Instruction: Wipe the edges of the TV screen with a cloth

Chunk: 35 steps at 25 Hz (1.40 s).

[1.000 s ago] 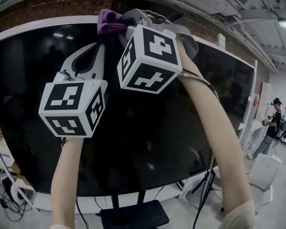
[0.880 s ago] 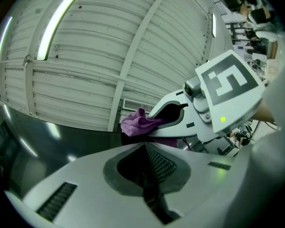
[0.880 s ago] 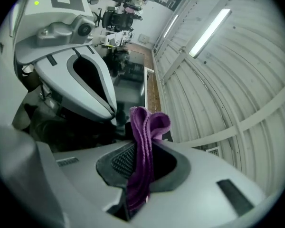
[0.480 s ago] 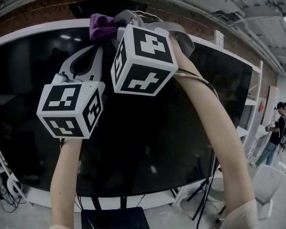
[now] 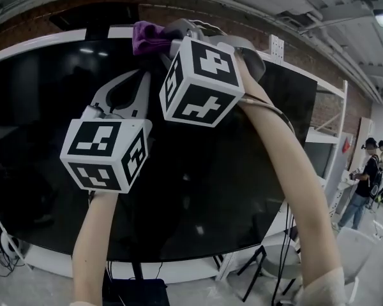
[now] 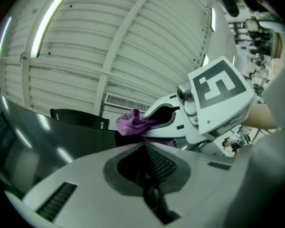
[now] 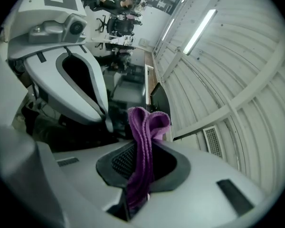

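A big black TV screen (image 5: pixel 198 171) in a white frame (image 5: pixel 51 38) fills the head view. My right gripper (image 5: pixel 161 36) is raised to the frame's top edge and is shut on a purple cloth (image 5: pixel 147 36), which lies against that edge. In the right gripper view the cloth (image 7: pixel 149 122) stands folded between the shut jaws of the right gripper (image 7: pixel 141 148). My left gripper (image 5: pixel 135 81) hangs just below and left of it, in front of the screen. Its jaws are shut and hold nothing (image 6: pixel 145 146); the cloth (image 6: pixel 132 123) shows just beyond them.
A brick wall and ceiling pipes run above the TV. White shelving (image 5: pixel 329 139) stands at the right. A person (image 5: pixel 369 164) is at the far right. The TV stand's base (image 5: pixel 131 292) and a tripod (image 5: pixel 268 269) are on the floor below.
The right gripper has slid the cloth to the right along the top edge of the frame. The left gripper has moved the same way with it. Both stay shut.
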### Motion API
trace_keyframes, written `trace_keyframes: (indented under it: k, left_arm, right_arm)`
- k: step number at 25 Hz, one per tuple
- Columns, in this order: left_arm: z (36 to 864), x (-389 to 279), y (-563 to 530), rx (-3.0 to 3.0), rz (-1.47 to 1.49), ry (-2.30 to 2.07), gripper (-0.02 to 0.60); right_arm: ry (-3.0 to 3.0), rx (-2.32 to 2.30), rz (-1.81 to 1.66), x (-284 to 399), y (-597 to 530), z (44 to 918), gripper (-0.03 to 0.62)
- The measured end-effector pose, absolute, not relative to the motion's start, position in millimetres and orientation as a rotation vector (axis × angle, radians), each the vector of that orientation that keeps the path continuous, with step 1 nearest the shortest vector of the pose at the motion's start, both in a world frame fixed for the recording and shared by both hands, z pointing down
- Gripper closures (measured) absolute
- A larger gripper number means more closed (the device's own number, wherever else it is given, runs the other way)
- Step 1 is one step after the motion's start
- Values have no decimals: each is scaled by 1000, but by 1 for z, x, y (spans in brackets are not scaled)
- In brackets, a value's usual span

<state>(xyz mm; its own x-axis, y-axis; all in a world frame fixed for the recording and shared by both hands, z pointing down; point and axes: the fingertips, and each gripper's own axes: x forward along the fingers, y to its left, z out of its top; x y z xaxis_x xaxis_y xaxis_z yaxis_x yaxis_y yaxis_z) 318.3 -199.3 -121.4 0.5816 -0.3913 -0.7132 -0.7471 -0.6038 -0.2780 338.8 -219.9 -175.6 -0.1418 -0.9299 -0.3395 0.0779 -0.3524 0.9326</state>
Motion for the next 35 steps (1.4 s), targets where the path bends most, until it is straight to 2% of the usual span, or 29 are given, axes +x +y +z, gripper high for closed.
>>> trace_keyframes:
  k: [17, 29, 35]
  left_arm:
    - [-124, 485, -143, -2322, 970, 676, 566]
    - [-143, 559, -106, -2269, 1057, 739, 566]
    - [-146, 590, -96, -2245, 976, 762, 566]
  right_arm:
    - [-1016, 1331, -1587, 494, -170, -182, 533]
    - [-1141, 1290, -1585, 580, -141, -180, 533]
    - [-1199, 1298, -1572, 627, -125, -183, 533]
